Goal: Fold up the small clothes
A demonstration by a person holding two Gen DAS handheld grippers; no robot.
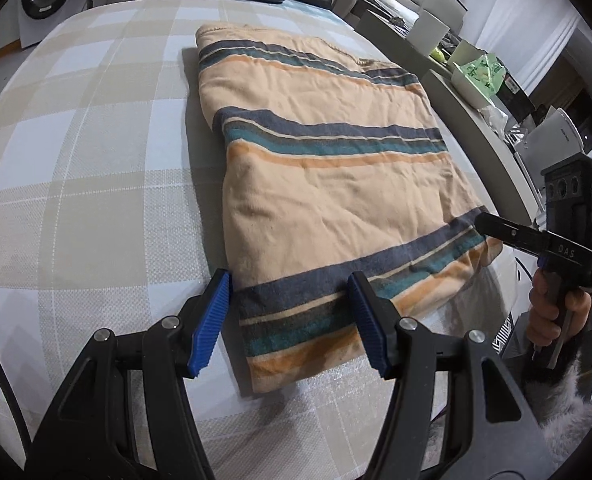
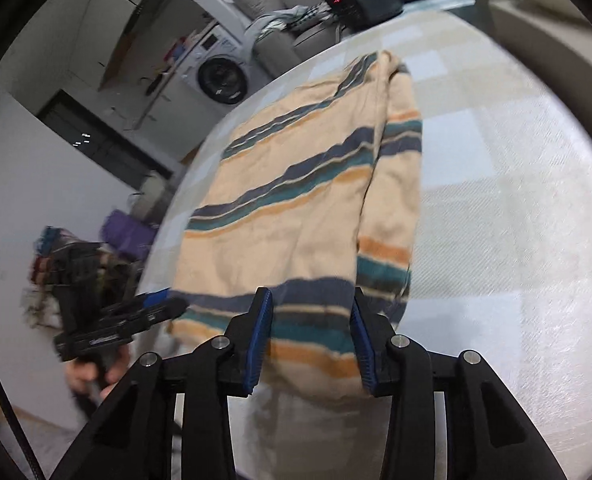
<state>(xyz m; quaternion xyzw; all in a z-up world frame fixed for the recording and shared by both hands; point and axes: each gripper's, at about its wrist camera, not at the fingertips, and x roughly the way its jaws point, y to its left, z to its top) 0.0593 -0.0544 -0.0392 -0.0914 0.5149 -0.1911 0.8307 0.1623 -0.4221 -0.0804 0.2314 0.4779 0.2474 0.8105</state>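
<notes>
1. Two grippers are in play, and I see both with jaws spread. The left gripper [image 1: 290, 320] straddles the near hem of the striped garment [image 1: 328, 168] at the lower centre of the left wrist view, blue pads apart with cloth between them, nothing pinched. The right gripper [image 2: 308, 340] does the same in its own view, pads wide on either side of the hem at lower centre.

2. The garment is a peach knit with navy, teal and orange stripes. It lies flat on the checked tablecloth [image 1: 76, 160], filling the middle of the left wrist frame, already doubled lengthwise, with one long edge folded over at the right in the right wrist view. Its near end looks to droop over the table edge.

3. I judge it soft, light and limp. It will sag wherever it is unsupported, and the layers may slide on each other, so a pinch that catches only the top layer would undo the fold.

4. I would take hold at the two near corners of the hem, pads biting through all layers, one corner per gripper.

5. In the left wrist view the other tool's fingers reach the garment's corner at the right edge; whether they touch it I cannot tell.

6. The right wrist picture is blurred, so fine detail of the hem there is uncertain.
</notes>
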